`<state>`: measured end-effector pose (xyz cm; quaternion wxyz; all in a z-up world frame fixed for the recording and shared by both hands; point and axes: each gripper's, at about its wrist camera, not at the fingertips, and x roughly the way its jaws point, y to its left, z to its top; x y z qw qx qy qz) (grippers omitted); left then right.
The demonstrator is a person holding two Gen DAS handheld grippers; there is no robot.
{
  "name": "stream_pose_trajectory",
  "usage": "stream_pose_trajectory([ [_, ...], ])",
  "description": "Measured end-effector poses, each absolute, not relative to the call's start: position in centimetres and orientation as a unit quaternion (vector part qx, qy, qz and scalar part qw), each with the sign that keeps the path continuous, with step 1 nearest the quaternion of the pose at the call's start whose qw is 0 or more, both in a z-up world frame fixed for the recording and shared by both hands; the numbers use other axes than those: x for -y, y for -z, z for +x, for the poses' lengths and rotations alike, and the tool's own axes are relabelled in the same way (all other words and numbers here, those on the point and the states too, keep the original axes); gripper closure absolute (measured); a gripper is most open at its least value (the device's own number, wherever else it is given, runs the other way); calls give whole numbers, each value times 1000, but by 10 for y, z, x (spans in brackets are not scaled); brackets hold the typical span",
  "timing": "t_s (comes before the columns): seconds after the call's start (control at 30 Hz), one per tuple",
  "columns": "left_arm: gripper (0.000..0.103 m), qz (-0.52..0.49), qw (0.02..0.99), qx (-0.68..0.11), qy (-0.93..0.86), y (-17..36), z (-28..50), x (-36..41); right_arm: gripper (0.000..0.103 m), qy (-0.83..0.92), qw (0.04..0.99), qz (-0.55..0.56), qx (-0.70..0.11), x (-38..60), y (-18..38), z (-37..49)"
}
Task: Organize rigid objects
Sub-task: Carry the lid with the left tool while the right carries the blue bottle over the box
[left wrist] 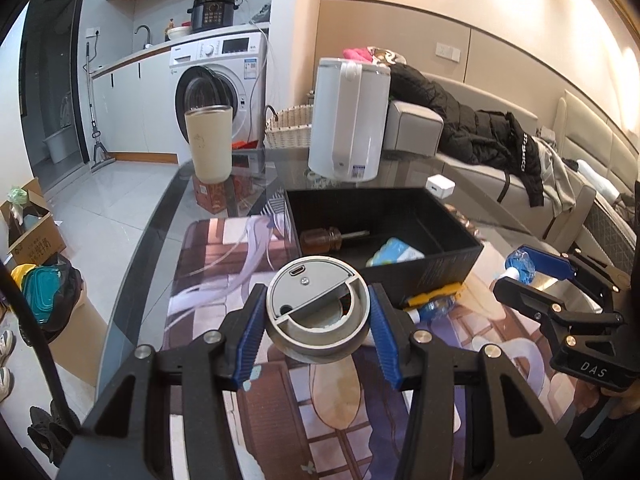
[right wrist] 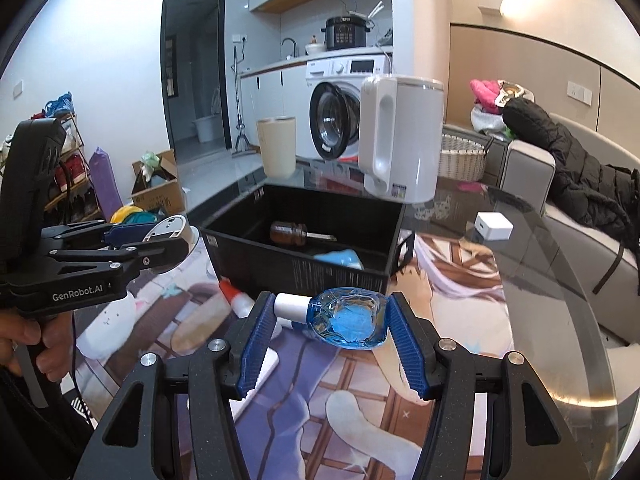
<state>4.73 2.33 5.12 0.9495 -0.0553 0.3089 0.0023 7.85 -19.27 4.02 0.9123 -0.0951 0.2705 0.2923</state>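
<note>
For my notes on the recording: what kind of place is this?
Most likely a small home with kitchen and living area in one room: a washing machine under a counter with a sink, a sofa with a coat on it, a glass table.

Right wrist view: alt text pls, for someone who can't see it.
The right gripper clamps a small blue bottle with a white cap above a printed mat. Behind it, a black box holds a brown bottle; the left gripper holds a grey round device.

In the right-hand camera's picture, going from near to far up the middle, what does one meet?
Right gripper clamping a clear blue plastic bottle → black rectangular box → brown-handled screwdriver inside it → white plastic kettle → white washing machine.
</note>
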Motion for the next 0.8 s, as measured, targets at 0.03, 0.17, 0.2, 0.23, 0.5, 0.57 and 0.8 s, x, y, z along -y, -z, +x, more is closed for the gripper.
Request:
stream_pose_trajectory([
  [0.03,55,-56,950,-306,-3,-53,47,-24,45,-294,913,-94,-267,193,-42,78],
  [0.17,54,-56,954,-296,-3,-59,49,-24,45,-298,916,-88,-253,191,-50,78],
  [0.2,55,-56,954,-294,-4,-60,49,-24,45,-300,917,-87,-250,190,-51,78],
  [0.23,55,-57,955,-291,-4,-61,50,-25,45,-301,917,-87,-248,190,-53,77],
  [0.5,55,-57,958,-280,-8,-67,57,-26,45,-305,920,-84,-233,186,-60,82],
  [0.57,54,-58,959,-278,-8,-67,59,-27,45,-304,921,-82,-230,187,-60,84],
  [0.8,55,-56,961,-272,-8,-69,67,-25,45,-305,923,-78,-221,186,-64,91],
])
